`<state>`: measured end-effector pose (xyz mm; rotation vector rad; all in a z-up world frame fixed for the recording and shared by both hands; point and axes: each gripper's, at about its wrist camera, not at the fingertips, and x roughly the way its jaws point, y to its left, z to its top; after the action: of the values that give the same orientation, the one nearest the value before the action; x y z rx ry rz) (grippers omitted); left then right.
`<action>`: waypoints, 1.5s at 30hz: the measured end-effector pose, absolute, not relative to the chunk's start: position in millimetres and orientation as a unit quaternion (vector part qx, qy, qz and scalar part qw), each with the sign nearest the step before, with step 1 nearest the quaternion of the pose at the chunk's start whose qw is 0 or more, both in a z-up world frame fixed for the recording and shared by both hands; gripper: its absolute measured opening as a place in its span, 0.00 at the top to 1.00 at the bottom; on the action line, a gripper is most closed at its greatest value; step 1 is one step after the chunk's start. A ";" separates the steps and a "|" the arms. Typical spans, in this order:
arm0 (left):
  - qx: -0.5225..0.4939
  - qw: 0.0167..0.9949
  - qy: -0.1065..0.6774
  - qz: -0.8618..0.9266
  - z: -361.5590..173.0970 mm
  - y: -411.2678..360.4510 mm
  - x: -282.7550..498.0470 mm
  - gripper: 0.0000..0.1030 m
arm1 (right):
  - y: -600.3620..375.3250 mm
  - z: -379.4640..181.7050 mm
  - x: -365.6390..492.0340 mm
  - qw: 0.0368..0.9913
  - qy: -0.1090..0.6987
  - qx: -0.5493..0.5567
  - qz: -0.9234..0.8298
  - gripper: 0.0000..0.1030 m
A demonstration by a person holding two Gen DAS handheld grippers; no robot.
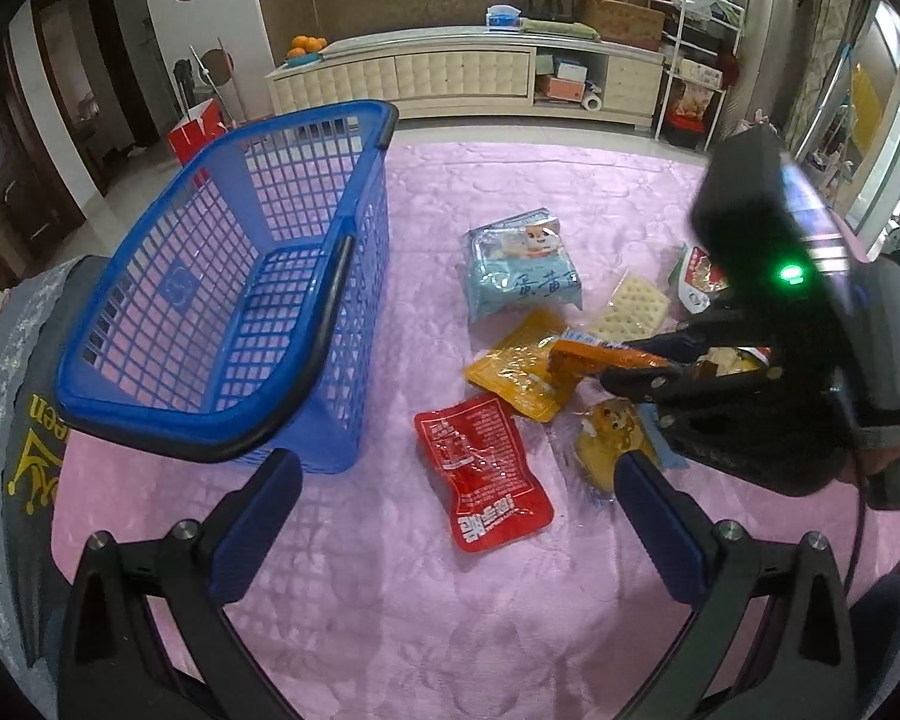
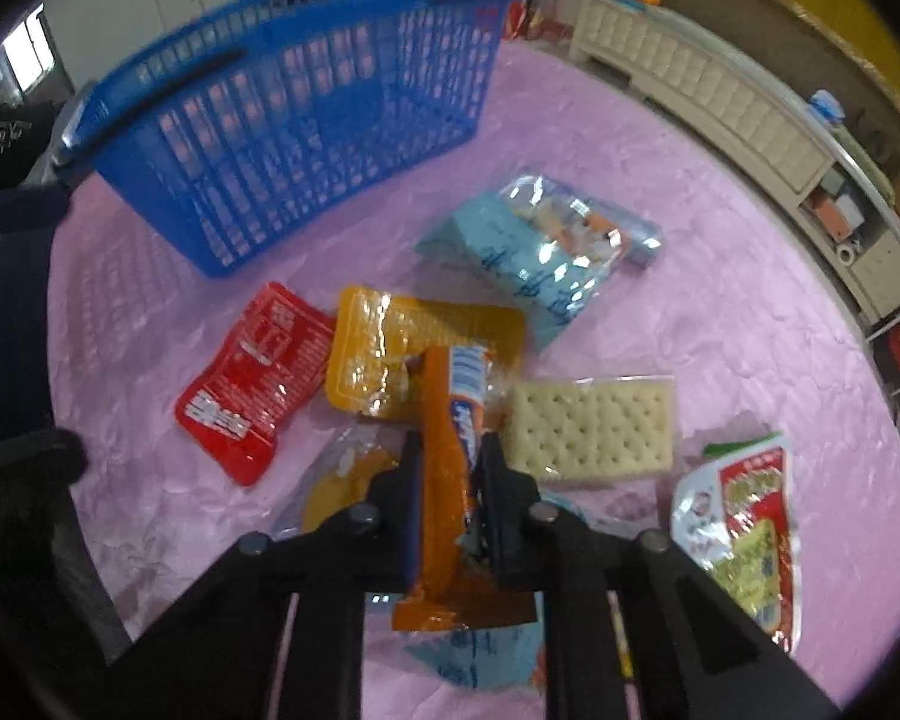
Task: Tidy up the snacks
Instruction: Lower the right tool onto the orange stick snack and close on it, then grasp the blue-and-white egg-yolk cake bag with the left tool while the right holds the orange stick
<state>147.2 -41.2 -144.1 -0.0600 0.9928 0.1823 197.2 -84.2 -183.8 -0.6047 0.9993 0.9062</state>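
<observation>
While the right gripper (image 2: 450, 468) pinches an orange snack packet (image 2: 450, 450) at the near edge of the pile, the left gripper (image 1: 456, 480) hangs spread and holding nothing; beyond, the remaining packets lie loose, and the far-left blue basket (image 1: 222, 276) holds none yet.

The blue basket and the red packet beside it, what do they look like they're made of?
Blue basket: probably rigid moulded plastic, with an open grid wall and a slight sheen. Red packet: likely thin plastic film, glossy, since it crinkles and catches glare.
</observation>
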 end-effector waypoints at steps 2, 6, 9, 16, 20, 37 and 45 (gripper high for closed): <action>-0.030 0.877 0.472 0.082 -141.2 -43.5 145.5 0.00 | -98.0 -165.5 191.6 0.757 0.440 -0.256 0.410 0.81; -0.034 0.885 0.461 0.061 -130.6 -50.7 142.1 0.00 | -122.9 -136.0 182.3 0.785 0.424 -0.231 0.389 0.81; -0.030 0.888 0.457 0.041 -122.1 -59.3 143.1 0.00 | -144.2 -117.1 178.9 0.807 0.418 -0.207 0.363 0.81; -0.028 0.888 0.460 -0.009 -112.0 -85.2 155.6 0.00 | -190.7 -96.4 173.3 0.843 0.420 -0.146 0.302 0.81; 0.005 0.886 0.460 -0.066 -111.2 -109.3 173.6 0.00 | -211.7 -102.0 169.2 0.852 0.433 -0.111 0.272 0.81; -0.032 0.823 0.562 -0.073 -168.2 -149.1 251.6 0.00 | -257.1 -137.6 191.5 0.861 0.460 -0.036 0.213 0.81; -0.075 0.793 0.604 -0.027 -206.6 -152.8 278.5 0.00 | -266.4 -155.5 198.4 0.859 0.468 -0.021 0.209 0.81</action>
<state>278.5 -152.8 -206.6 -0.1603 1.2991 -0.0585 198.4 -266.4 -155.5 -0.0450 0.9825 0.4384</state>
